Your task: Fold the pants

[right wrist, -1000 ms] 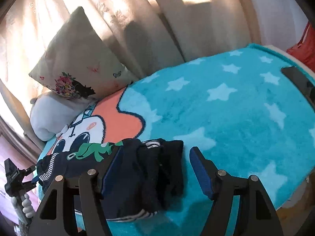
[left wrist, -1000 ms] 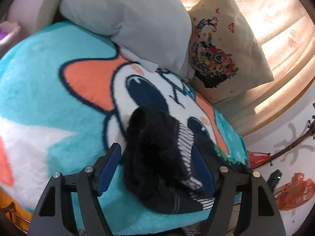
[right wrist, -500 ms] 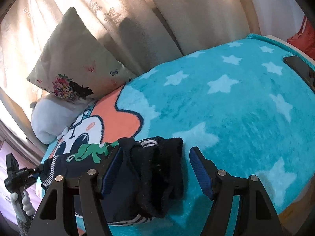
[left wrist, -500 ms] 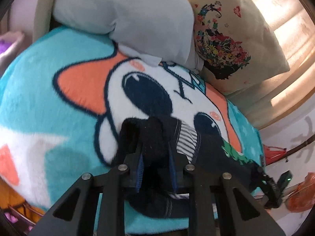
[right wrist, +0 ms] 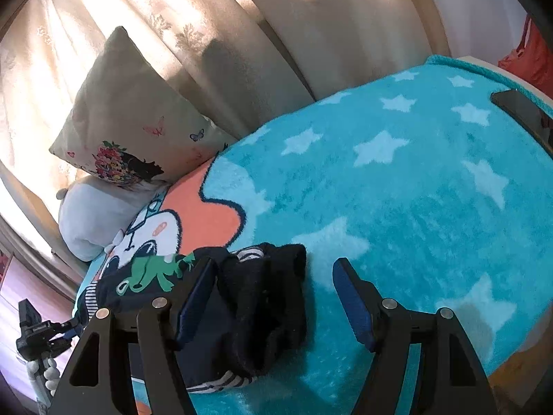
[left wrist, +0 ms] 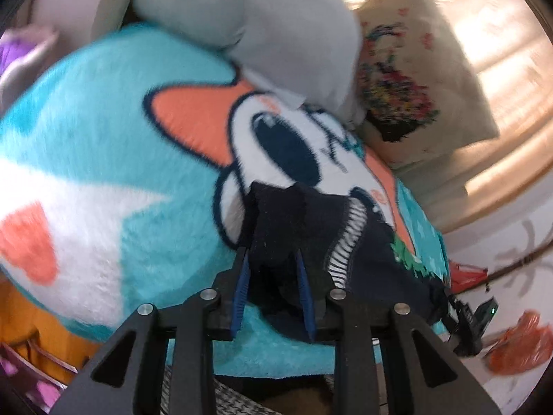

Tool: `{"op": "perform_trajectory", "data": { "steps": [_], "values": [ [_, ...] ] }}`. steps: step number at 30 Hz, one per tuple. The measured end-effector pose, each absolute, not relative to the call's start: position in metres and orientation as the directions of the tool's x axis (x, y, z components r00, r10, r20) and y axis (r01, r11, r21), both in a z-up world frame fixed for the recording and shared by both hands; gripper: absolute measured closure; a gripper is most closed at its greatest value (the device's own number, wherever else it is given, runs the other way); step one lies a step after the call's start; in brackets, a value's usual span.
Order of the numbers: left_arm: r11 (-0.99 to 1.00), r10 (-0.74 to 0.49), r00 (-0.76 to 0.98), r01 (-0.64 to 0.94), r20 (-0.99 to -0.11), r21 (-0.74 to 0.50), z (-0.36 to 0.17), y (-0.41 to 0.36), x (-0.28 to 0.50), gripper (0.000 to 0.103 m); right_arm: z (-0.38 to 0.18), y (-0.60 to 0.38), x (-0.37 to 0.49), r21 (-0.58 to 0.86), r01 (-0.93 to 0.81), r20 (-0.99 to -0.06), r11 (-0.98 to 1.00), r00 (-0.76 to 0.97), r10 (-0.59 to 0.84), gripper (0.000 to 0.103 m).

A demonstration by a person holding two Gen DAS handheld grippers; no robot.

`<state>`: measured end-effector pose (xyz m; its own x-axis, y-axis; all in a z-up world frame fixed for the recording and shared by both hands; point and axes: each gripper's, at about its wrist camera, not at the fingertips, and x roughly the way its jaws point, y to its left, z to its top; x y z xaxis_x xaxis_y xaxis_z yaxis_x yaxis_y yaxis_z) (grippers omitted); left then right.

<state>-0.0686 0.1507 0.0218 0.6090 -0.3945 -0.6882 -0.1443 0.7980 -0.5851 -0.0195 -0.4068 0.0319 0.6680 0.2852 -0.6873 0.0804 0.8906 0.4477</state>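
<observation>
Pants [left wrist: 311, 242], dark navy, are lying bunched on the turquoise cartoon blanket [left wrist: 103, 159] covering the bed, seen first from the left wrist. The left gripper [left wrist: 273, 276] is pinching a thick fold of the dark cloth, its blue-padded fingers [left wrist: 241, 287] standing narrow with the fabric filling the space between them. From that pinched end the garment is stretching away to the right along the near edge of the bed, a striped white band [left wrist: 345, 242] and a green print [left wrist: 408, 259] showing along it. A grey pillow [left wrist: 249, 24] and a flowered cushion [left wrist: 414, 79] are sitting at the far side against the curtain; this view is smeared with blur.

From the right wrist, the pants [right wrist: 255, 297] are running leftward across the blanket [right wrist: 397, 190], long axis following the bed's near edge, with the green print [right wrist: 152, 273] toward the far left end. The right gripper [right wrist: 273, 297] is hovering over the crumpled near end with its fingers [right wrist: 352, 301] spread wide; the left-hand finger is lying against the cloth, the other is standing over bare blanket, gripping nothing. The flowered cushion [right wrist: 128, 117] is leaning on the curtain [right wrist: 242, 34].
</observation>
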Motion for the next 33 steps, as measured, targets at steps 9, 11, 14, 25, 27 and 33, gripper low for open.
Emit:
{"op": "perform_trajectory", "data": {
  "steps": [9,11,14,25,27,33],
  "values": [
    [0.803,-0.431,0.657,-0.034,-0.619,-0.595,0.036,0.151,-0.042,0.027,0.033,-0.407,-0.018,0.507,0.040,-0.657,0.861,0.664,0.356,0.022],
    [0.812,-0.437,0.627,-0.033,-0.645,-0.583,0.025,0.144,-0.025,0.027,0.030,-0.404,-0.017,0.507,0.033,-0.661,0.862,0.656,0.364,0.022],
    [0.826,-0.455,0.571,-0.015,-0.683,-0.563,0.009,0.129,-0.008,0.027,0.028,-0.401,-0.015,0.500,0.019,-0.668,0.866,0.645,0.372,0.019],
    [0.888,-0.431,0.516,0.098,-0.740,-0.448,0.009,0.081,-0.011,0.076,0.014,-0.365,-0.001,0.394,-0.082,-0.735,0.916,0.570,0.367,0.043],
    [0.882,-0.436,0.530,0.092,-0.727,-0.461,0.010,0.080,-0.014,0.077,0.013,-0.351,-0.001,0.348,-0.133,-0.761,0.928,0.538,0.362,0.073],
    [0.882,-0.406,0.597,0.059,-0.692,-0.467,0.029,0.088,-0.016,0.078,0.037,-0.344,-0.002,0.303,-0.175,-0.739,0.937,0.578,0.347,0.085]
  ]
}}
